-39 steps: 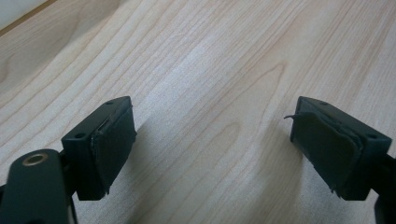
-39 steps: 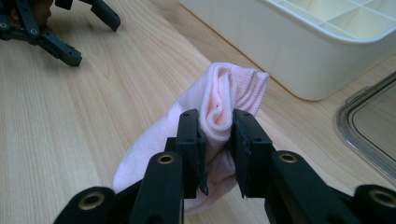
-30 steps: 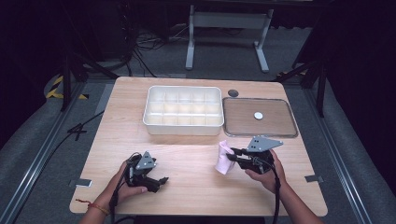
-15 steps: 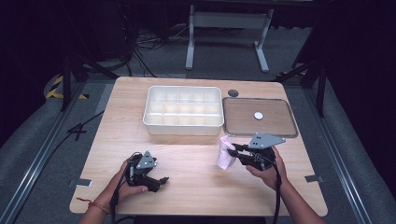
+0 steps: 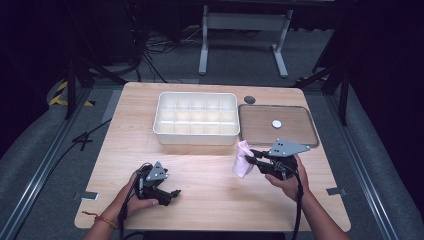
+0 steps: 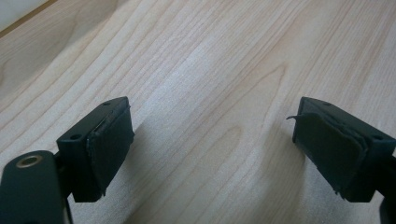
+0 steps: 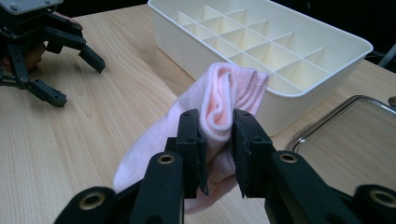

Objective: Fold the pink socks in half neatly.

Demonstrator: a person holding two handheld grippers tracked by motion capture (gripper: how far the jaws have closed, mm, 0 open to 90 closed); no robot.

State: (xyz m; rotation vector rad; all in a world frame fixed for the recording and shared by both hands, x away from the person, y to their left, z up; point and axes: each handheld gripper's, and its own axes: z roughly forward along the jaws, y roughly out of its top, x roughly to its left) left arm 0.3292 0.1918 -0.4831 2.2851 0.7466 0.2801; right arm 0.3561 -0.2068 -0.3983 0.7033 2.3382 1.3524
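My right gripper [image 7: 217,154] is clamped on the one pink cloth [image 7: 219,107], bunched between my pads and hanging just off the near right corner of the white divided tray [image 5: 196,134] — one tray, beside one clear lid [image 5: 278,142]. The cloth looks soft, light and limp; I judge a pinch through a thick fold holds best, since a single layer could slip. My left gripper [image 6: 210,154] stands wide apart and empty near the table's [image 5: 210,175] front edge.

The left gripper [image 5: 170,195] rests low, jaws spread wide. The right gripper [image 5: 248,159] is raised, jaws pinched close together.
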